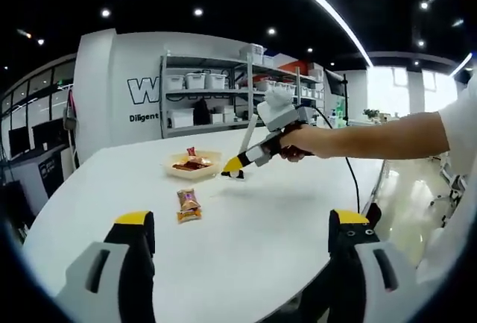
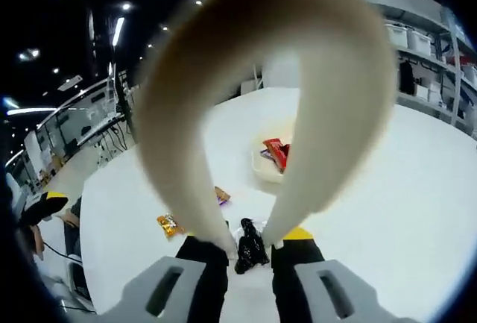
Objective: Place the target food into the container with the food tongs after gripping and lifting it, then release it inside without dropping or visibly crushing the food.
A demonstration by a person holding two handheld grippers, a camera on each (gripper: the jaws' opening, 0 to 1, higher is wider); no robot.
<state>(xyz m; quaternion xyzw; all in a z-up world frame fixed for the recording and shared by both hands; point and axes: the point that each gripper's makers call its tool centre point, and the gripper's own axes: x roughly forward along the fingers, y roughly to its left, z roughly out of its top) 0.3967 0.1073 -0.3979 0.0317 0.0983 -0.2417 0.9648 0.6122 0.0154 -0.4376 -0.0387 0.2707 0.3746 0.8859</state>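
The target food seems to be a small dark-wrapped snack [image 2: 249,246], low in the centre of the right gripper view, lying on the white table [image 2: 417,189] right at the tips of the cream-coloured plastic food tongs [image 2: 223,114]. The tongs loop up huge and blurred across that view, their two arms running down between the black, yellow-tipped jaws of the right gripper [image 2: 250,252]. Those jaws are clenched on the tongs, and the tong tips sit either side of the dark snack; whether they actually pinch it I cannot tell.

Just beyond, centre frame, is the shallow pale yellow tray [image 2: 262,168] with a red packet [image 2: 276,151] already in it. In the left gripper view the same tray [image 1: 212,168] lies mid-frame, and the right gripper [image 1: 237,166], held out in a person's hand [image 1: 298,142] from the right edge, dips to the table just beside it.

My guess is that this is the gripping step: the squeeze must firm up gently, then lift and carry the short way to the tray.

Two more wrapped sweets, orange and purple, lie left of centre in the right gripper view [image 2: 168,224] [image 2: 221,195]; one orange-and-brown packet [image 1: 188,205] lies near the lower middle of the left gripper view. The left gripper [image 1: 242,237] hangs well back, jaws wide apart and empty.

The snack's wrapper is too dark and small to read, and the tong tips blur into the jaws.
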